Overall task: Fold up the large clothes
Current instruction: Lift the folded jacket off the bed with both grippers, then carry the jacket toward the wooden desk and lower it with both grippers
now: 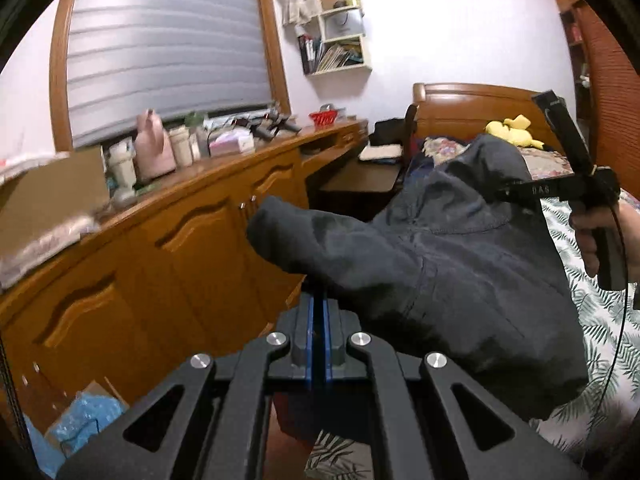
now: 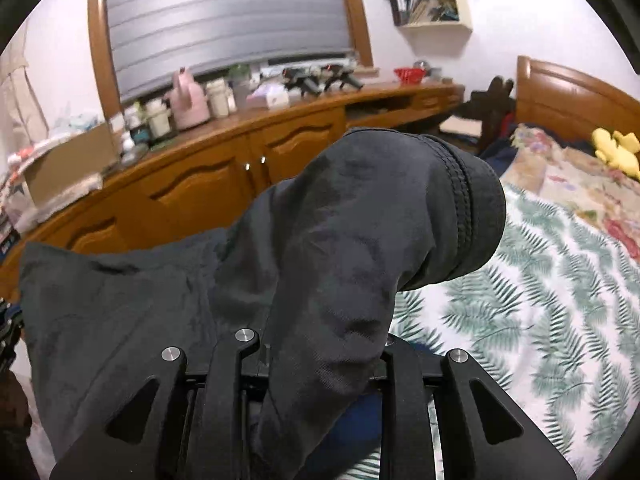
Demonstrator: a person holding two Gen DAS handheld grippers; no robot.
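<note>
Your left hand-held gripper clamps shut on the dark jacket, lifted above the bed; your right hand-held gripper, tilted downward, pinches its bunched cloth alongside.

We see even, soft indoor light, with walls bright and slightly washed out. Motion blur smears the left-side clutter; fisheye bending curves the window frame, and black vignetting fills the corners.
</note>
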